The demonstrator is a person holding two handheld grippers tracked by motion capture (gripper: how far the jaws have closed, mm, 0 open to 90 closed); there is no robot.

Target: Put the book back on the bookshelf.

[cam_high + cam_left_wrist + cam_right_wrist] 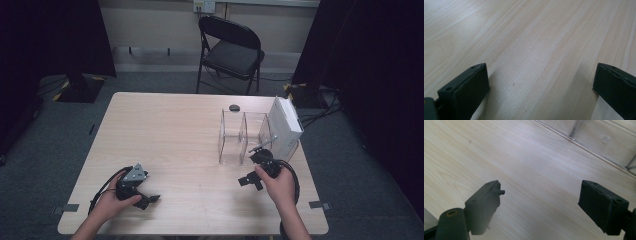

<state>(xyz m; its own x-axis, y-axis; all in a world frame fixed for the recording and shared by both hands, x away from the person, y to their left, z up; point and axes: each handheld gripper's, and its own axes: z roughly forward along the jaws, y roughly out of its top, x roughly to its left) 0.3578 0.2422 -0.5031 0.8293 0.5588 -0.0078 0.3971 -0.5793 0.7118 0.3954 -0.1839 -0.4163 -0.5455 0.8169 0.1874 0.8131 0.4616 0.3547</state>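
My left gripper (148, 199) rests low over the near left part of the wooden table (170, 135), held by a hand. In the left gripper view its jaws stand wide apart over bare wood, so the left gripper (541, 85) is open with nothing between the pads. My right gripper (251, 180) is at the near right, just in front of a clear acrylic organizer (244, 137). Seen from its own camera, the right gripper (541, 200) is open and empty, with the clear organizer (599, 140) lying beyond it at the upper right.
A white box (286, 125) stands on edge at the organizer's right end. A small dark oval object (234, 107) lies near the table's far edge. A black folding chair (231, 50) stands behind the table. Cables trail from both grippers.
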